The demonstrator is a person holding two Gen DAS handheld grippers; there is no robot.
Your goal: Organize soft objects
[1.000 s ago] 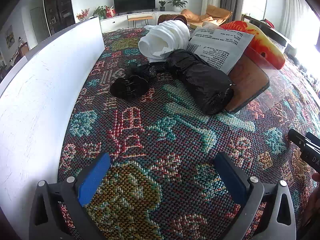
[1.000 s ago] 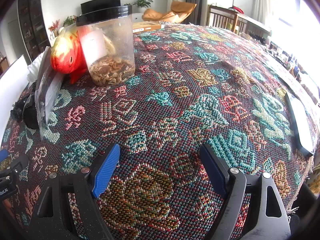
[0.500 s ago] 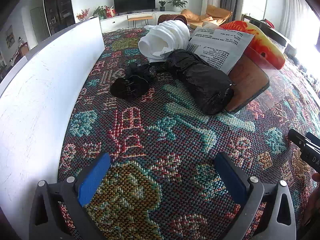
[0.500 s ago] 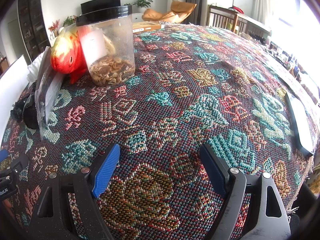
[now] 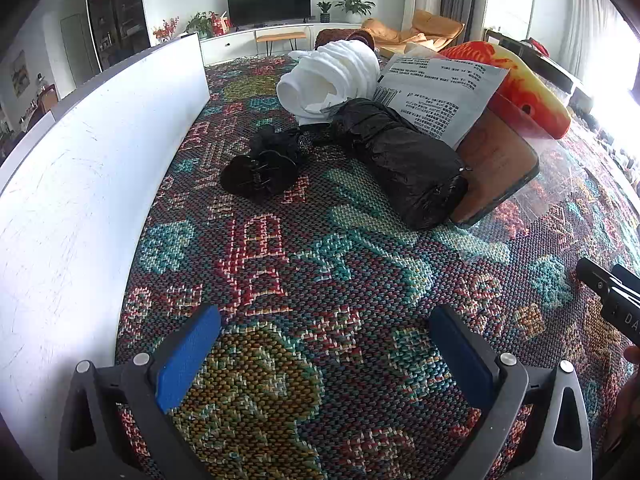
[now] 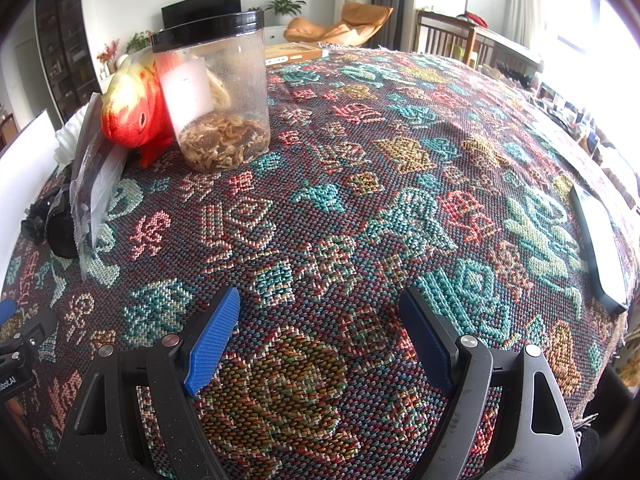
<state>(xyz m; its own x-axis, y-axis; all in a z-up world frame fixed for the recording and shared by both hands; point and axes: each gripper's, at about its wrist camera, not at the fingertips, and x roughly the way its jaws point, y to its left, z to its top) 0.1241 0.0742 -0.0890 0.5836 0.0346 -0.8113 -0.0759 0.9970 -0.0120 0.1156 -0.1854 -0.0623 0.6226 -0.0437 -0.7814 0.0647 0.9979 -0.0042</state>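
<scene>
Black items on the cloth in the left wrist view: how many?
2: a black hair claw clip near the white board, and a black rolled bundle beside it, against the brown board. Others may be hidden behind.

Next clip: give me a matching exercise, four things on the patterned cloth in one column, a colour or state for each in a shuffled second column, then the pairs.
Things:
1. rolled towel
2. bundled bag
3. plush fish
4. lidded jar

Descriptions:
A. clear, with dried pieces at the bottom
B. white, at the far end of the pile
C. red and yellow, behind the jar
D. black and crinkled, lying on the cloth

Pairs: 1-B, 2-D, 3-C, 4-A
</scene>
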